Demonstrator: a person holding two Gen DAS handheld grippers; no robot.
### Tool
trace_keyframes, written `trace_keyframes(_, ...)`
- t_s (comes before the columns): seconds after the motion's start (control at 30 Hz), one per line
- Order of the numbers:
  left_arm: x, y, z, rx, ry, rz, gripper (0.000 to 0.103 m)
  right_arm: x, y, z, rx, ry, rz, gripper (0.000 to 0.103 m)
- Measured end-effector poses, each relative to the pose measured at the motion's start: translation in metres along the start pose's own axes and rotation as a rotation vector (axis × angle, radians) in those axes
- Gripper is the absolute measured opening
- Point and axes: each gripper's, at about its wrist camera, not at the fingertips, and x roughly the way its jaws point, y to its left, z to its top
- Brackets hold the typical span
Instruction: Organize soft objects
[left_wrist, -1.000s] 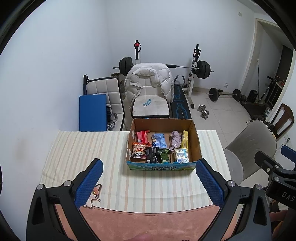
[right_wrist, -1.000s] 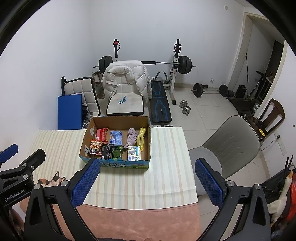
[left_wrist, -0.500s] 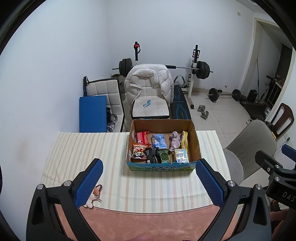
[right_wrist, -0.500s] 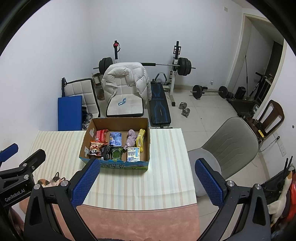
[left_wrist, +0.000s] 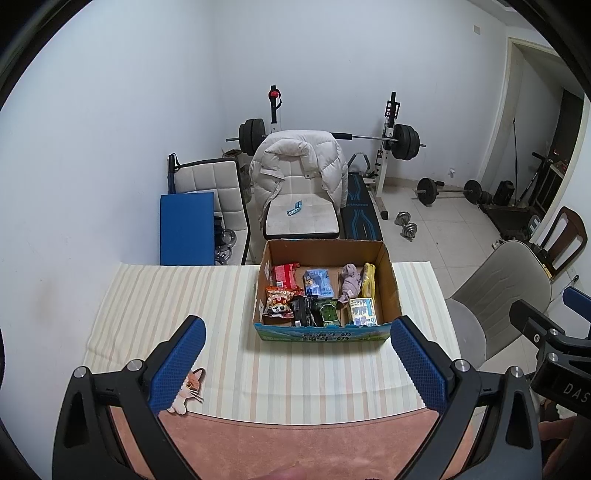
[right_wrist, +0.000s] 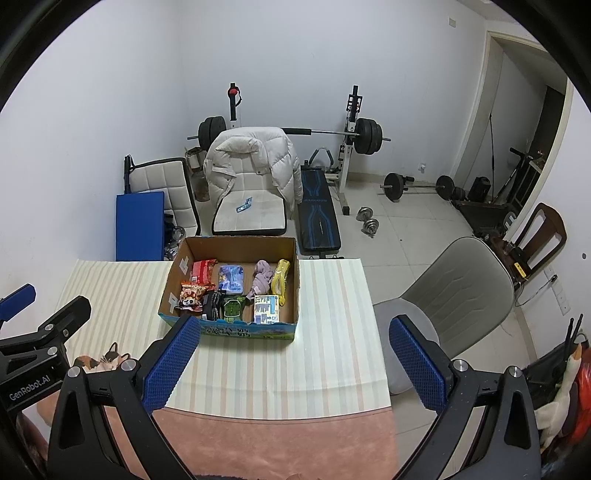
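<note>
- Little has moved since the earlier frames: both wrist views show a slight drift only, with the cardboard box (left_wrist: 325, 291) in the same spot and its contents unchanged.
- Left gripper (left_wrist: 295, 362): fingers spread wide, nothing between them, hovering over the near edge of the striped tablecloth (left_wrist: 177, 295). Box sits at 12 o'clock from it.
- Right gripper (right_wrist: 291, 358): fingers likewise wide and empty; box at about 11 o'clock.
- Box contents: snack packets at the 9 o'clock side, a blue pouch (left_wrist: 318, 282) centre-back, a purple cloth (left_wrist: 349, 280) and a yellow item (left_wrist: 368, 280) toward 3 o'clock, a small carton (left_wrist: 364, 312) at the front.
- Cat-shaped plush (right_wrist: 105, 360) lies on the table outside the box, at 8 o'clock, just beside the left gripper.
- Judgement on stage: soft pieces lie partly in the box, one outside; scene fits either sorting under way or nearly finished. Cannot settle which.
- Any next grasp on cloth or plush calls for a pinch low on a bunched part, since such material sags and slips.
</note>
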Motion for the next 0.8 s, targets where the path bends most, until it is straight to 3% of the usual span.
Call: trace_keyframes(0.8, 0.0001, 0.0038, -0.0044, -0.002, -0.002, -0.006, 0.103, -0.0063, -0.0034, 0.0022, 0.005, -0.003, 0.003, 0.103)
